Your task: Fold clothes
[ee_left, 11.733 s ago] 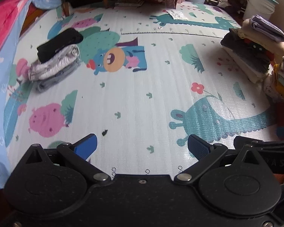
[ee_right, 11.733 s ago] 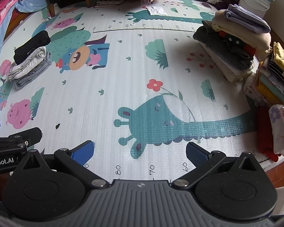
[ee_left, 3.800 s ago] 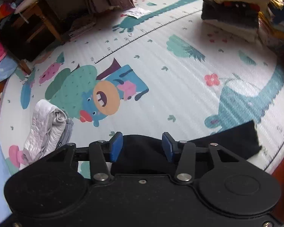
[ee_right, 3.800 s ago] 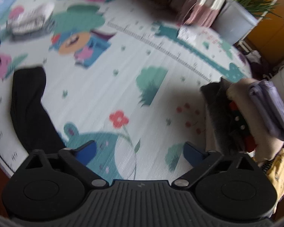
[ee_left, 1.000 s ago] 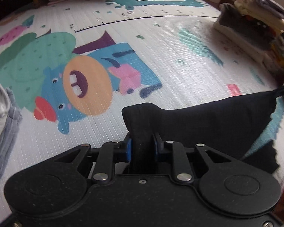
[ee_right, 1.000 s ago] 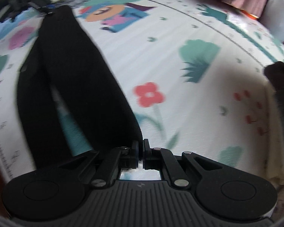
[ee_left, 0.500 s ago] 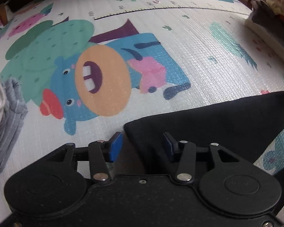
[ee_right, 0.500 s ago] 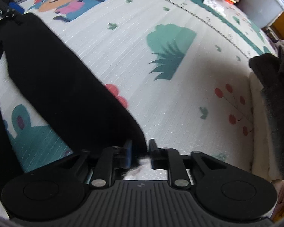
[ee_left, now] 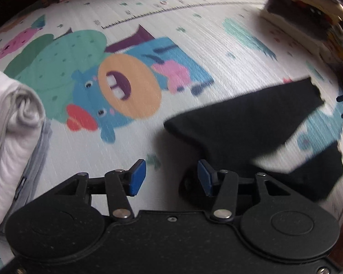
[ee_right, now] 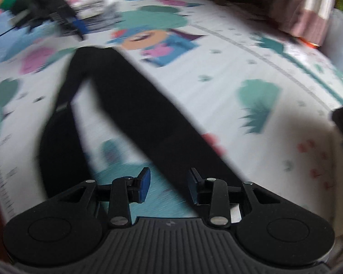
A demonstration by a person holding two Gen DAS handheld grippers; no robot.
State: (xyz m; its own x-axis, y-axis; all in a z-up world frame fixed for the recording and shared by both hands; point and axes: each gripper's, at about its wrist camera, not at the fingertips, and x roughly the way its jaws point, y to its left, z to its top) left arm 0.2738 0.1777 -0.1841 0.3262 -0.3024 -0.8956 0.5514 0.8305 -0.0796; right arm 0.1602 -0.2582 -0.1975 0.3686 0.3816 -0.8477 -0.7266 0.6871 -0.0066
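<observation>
Both jaws just released black trousers (ee_left: 244, 123); folded white pile (ee_left: 9, 123) left-view only.

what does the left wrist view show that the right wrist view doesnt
Only the left wrist view shows the folded white and grey clothes at its left edge, the stacked clothes pile at top right, and the left tool up close with nothing between its parted jaws. Only the right wrist view shows the striped curtain and the right tool, also open. Both show the black garment lying on the cartoon play mat.
</observation>
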